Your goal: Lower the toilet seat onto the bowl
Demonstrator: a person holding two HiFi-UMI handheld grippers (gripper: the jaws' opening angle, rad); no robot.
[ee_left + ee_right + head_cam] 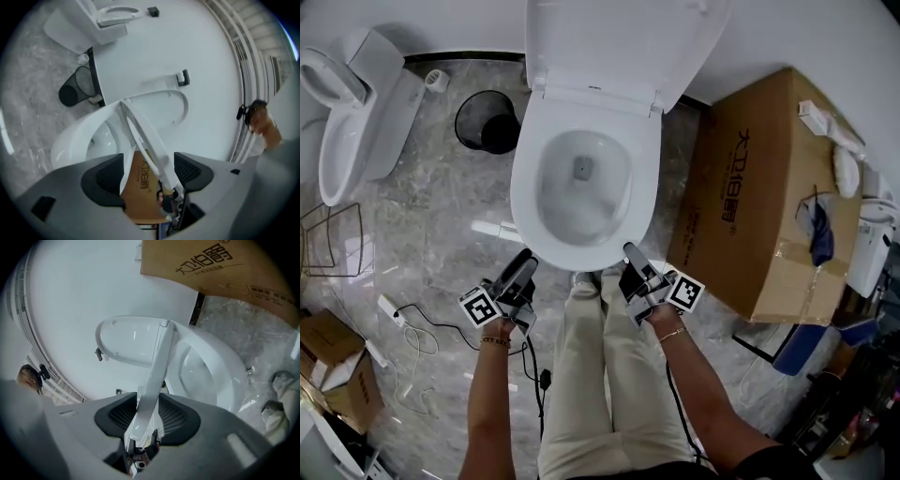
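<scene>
Seat rim [153,376] between right tongs [147,417] (snug)

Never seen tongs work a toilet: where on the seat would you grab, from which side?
Probably the seat by its front rim, coming from in front of the bowl. Tilted up, it is thin edge-on, so jaws close across its thickness. The right gripper pinches it so; the left gripper has its jaws apart around it.

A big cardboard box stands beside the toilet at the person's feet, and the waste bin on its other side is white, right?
Not quite: the waste bin is black, as the head view shows. The cardboard box does stand beside the toilet.
</scene>
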